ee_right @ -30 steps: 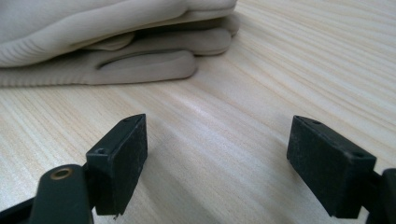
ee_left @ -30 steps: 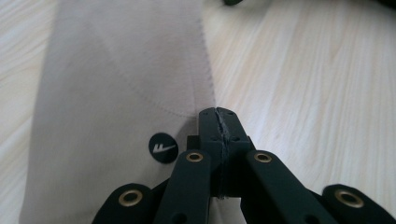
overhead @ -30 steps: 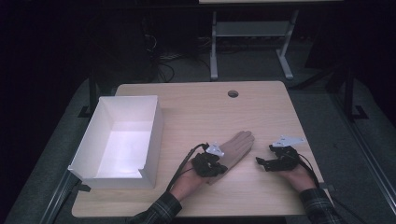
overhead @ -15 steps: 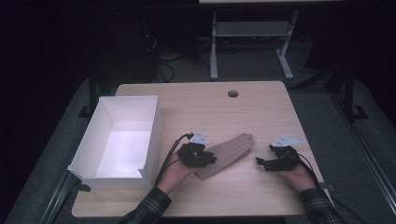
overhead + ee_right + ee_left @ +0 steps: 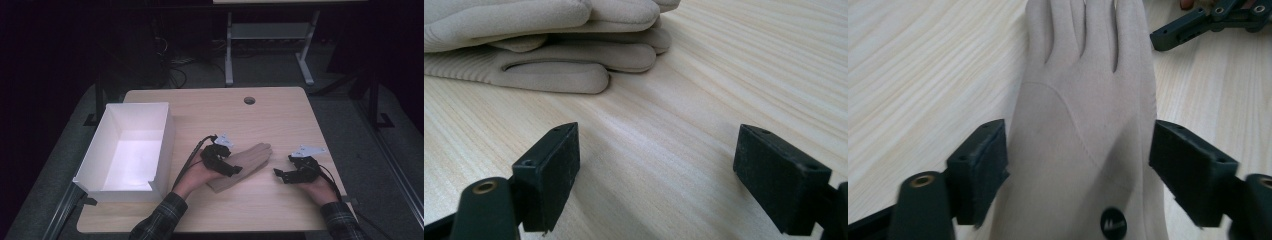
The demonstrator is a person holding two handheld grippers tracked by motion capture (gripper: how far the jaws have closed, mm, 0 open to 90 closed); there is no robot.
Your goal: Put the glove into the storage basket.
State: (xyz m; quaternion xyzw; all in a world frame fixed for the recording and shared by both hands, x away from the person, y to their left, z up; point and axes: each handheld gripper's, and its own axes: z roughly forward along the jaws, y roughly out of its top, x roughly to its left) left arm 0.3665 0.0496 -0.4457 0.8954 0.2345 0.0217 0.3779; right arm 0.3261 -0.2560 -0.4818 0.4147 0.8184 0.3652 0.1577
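over glove (image 5: 1083, 125), left tongs (image 5: 1078, 165) parted

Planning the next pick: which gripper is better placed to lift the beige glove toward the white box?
Left. The left gripper has just opened, jaws either side of the glove, box on its side. The right gripper sits open over bare table.

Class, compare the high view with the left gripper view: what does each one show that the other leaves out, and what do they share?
High view alone: the white box at the table's left, the round hole near the far edge, both forearms. Left gripper view alone: a round black button on the beige glove, which lies between the left claw's open jaws. Shared: glove, wooden table, right claw.
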